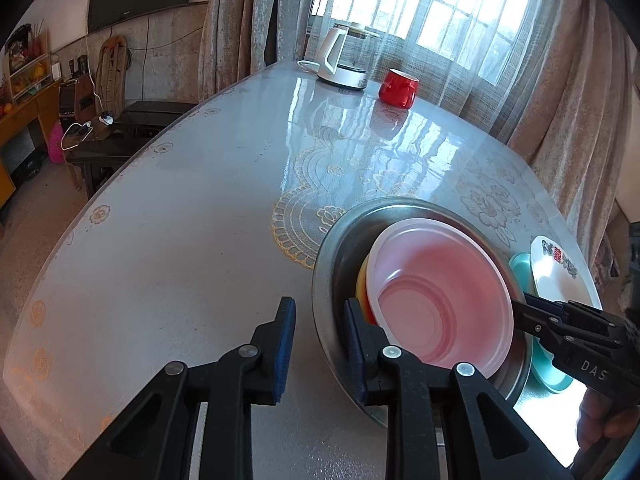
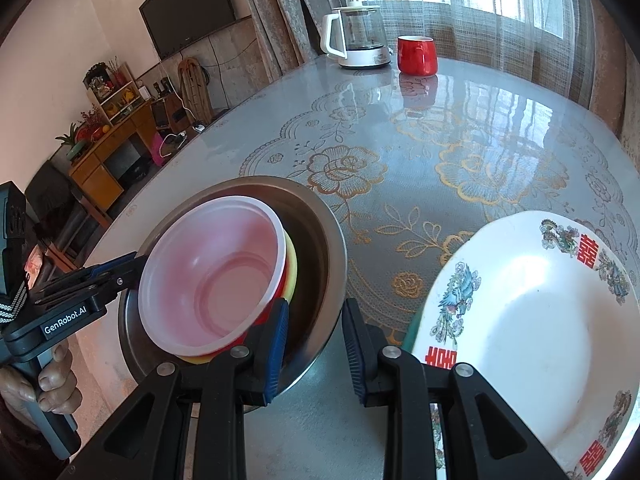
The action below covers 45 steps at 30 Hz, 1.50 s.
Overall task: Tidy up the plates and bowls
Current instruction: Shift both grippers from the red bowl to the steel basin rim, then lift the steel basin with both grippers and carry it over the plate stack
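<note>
Straddling the near rim of a metal basin (image 1: 323, 268), the left claw (image 1: 320, 346) stands narrowly open: one pad is inside the basin wall, the other outside, and a strip of tabletop (image 1: 180, 240) shows between the outer pad and the rim. The right claw (image 2: 316, 344) is set the same way on the opposite side of the rim, jaws a little apart, one pad inside and one outside, with a gap on the outer side. Whether either inner pad touches the wall cannot be told.

Inside the basin a clear pink bowl (image 1: 440, 292) sits nested in a red and a yellow bowl (image 1: 361, 282), the stack tilted. Just beside the basin lies a white plate (image 2: 520, 320) with red characters, on a teal plate (image 1: 556, 380). A kettle (image 1: 348, 60) and red mug (image 1: 398, 88) stand at the far edge.
</note>
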Each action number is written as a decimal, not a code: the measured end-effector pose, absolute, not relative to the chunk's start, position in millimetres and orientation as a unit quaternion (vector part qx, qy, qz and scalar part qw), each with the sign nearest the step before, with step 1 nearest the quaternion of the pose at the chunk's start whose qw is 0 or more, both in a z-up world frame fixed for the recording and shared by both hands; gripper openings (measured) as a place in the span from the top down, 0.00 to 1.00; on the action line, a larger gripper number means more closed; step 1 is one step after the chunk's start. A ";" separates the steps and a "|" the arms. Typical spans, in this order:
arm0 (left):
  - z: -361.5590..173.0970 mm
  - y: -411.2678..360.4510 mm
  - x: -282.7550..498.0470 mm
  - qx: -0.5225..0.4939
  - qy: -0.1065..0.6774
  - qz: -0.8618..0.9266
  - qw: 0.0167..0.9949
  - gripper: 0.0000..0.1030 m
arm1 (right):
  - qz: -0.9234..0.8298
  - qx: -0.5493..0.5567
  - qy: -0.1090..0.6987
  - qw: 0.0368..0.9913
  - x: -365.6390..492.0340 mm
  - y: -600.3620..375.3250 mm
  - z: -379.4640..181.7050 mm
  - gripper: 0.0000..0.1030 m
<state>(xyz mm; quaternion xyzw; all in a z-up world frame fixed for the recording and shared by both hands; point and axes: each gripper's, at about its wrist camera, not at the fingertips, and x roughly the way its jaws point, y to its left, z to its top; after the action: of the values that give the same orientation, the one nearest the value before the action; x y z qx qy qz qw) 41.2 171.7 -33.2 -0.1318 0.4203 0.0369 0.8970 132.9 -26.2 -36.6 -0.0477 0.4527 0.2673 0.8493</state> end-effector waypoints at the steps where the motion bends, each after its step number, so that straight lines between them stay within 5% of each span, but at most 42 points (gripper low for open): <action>1: -33.4 170.4 42.7 -0.129 0.421 0.034 0.897 0.78 | 0.269 -0.053 0.453 0.849 132.8 -24.8 -36.2 0.73; 19: -33.8 169.4 44.4 -0.108 0.412 0.014 0.905 0.86 | 0.264 -0.120 0.455 0.842 139.5 -10.9 -43.4 0.78; 45: -18.0 167.5 34.0 -0.113 0.391 0.010 0.913 0.86 | 0.287 -0.054 0.450 0.844 136.5 -26.3 -34.4 0.78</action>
<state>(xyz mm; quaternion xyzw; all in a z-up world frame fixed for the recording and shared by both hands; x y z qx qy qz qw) 34.0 167.5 -18.0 -0.1132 0.3908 0.0098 0.9134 136.5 -26.3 -34.4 -0.0539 0.4495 0.2874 0.8441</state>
